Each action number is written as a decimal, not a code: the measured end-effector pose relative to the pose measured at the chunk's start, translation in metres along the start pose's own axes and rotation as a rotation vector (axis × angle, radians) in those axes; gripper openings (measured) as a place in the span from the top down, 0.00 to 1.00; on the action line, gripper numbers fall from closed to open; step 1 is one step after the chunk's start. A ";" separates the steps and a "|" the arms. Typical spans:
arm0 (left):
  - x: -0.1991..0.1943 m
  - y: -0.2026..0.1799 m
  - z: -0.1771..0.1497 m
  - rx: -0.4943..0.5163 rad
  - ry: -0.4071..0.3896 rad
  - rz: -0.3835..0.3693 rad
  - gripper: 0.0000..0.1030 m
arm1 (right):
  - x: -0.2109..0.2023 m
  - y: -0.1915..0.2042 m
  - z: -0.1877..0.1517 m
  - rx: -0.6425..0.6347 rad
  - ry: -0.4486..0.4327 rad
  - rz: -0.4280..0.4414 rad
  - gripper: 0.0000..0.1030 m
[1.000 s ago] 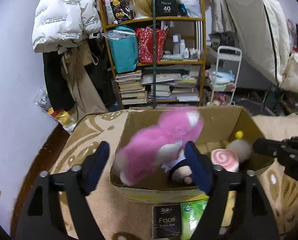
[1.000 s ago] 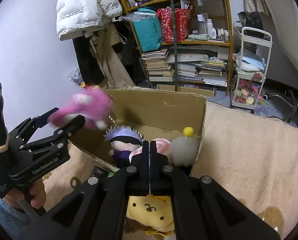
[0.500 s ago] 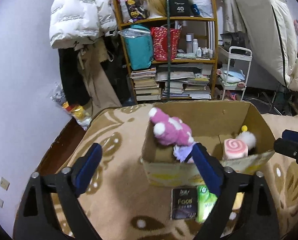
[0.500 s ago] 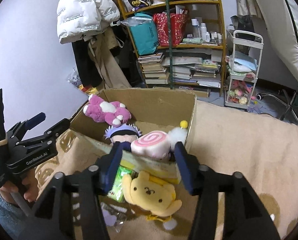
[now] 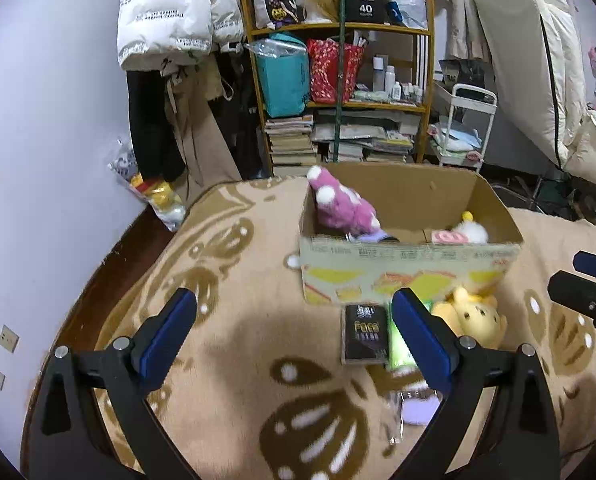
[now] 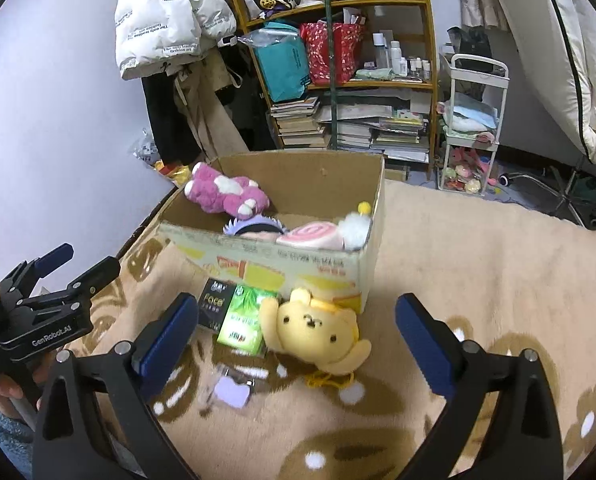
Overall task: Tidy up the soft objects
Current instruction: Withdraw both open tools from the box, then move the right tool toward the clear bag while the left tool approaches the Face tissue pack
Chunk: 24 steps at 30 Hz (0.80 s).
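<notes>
Both hand-held grippers have nothing in them. On the left hand-held gripper (image 5: 294, 316) the blue pads are spread wide apart over the tan blanket (image 5: 234, 344), and its jaws have just been opening a bit more. On the right hand-held gripper (image 6: 298, 322) the jaws have just been opening too and now stand very wide, with nothing pinched between them.

A pink plush toy (image 6: 226, 194) lies inside the cardboard box (image 6: 309, 268), up against the box's left wall, well apart from both grippers. Next to it in the box are a doll with pale purple hair (image 6: 254, 226), a pink swirl plush (image 6: 311, 236) and a white fluffy toy with a yellow ball (image 6: 353, 226).

A yellow dog plush (image 6: 317, 330) lies on the blanket just in front of the box, touching it. In the right wrist view it sits between the two spread pads, a little further away than them. Beside it on its left lie a green packet (image 6: 244, 316) and a black packet (image 6: 216, 304). A small purple thing (image 6: 232, 392) lies nearer, blurred.
</notes>
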<state>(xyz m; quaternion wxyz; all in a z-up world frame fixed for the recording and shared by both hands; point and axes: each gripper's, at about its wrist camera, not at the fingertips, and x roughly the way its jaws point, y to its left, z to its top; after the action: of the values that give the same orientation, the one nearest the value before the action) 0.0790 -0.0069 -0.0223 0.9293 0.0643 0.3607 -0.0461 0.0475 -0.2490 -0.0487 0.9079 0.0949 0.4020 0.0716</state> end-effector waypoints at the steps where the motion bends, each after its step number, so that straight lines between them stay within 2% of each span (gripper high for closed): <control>1: -0.003 0.000 -0.003 0.004 0.009 -0.001 0.06 | -0.002 0.002 -0.003 -0.003 0.004 -0.001 0.00; 10: -0.010 0.006 -0.017 -0.006 0.094 -0.013 0.06 | -0.004 0.017 -0.027 -0.036 0.035 -0.013 0.00; 24: 0.030 0.010 -0.024 0.000 0.233 -0.087 0.06 | 0.027 0.030 -0.043 -0.096 0.104 -0.027 0.00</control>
<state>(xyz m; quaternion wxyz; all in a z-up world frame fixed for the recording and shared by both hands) 0.0862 0.0053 -0.0592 0.8783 0.0536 0.4686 -0.0787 0.0320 -0.2092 -0.0889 0.8902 0.0419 0.4459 0.0833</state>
